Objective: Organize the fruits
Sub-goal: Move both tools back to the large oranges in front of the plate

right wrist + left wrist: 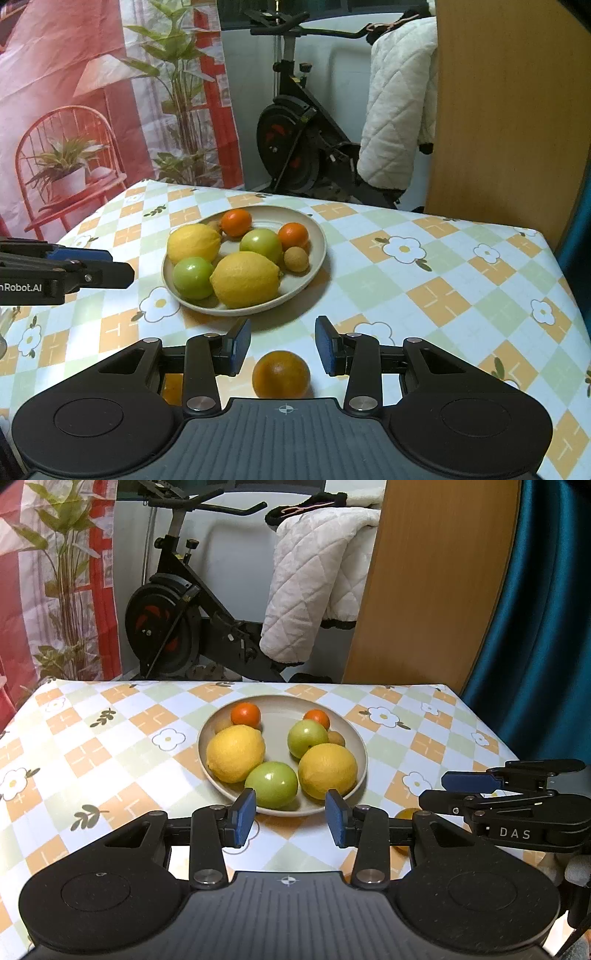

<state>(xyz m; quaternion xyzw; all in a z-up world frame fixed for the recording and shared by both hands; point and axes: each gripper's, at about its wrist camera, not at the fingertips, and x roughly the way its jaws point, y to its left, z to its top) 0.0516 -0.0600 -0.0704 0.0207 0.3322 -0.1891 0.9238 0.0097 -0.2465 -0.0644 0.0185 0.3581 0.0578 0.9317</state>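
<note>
Both tongs wide open, empty: left tongs [290, 816], right tongs [282, 345].

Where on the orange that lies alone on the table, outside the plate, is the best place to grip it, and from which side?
Grip the lone orange across its widest middle, coming straight forward with the right gripper, whose open jaws already straddle it. It is round, so opposite sides suit, and nothing touches it.

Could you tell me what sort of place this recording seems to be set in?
Most likely a room in a home, used partly as a staged set. An exercise bike draped with a quilted blanket stands behind a table with a flowered tablecloth, beside a printed backdrop picturing a chair and plants.
</note>
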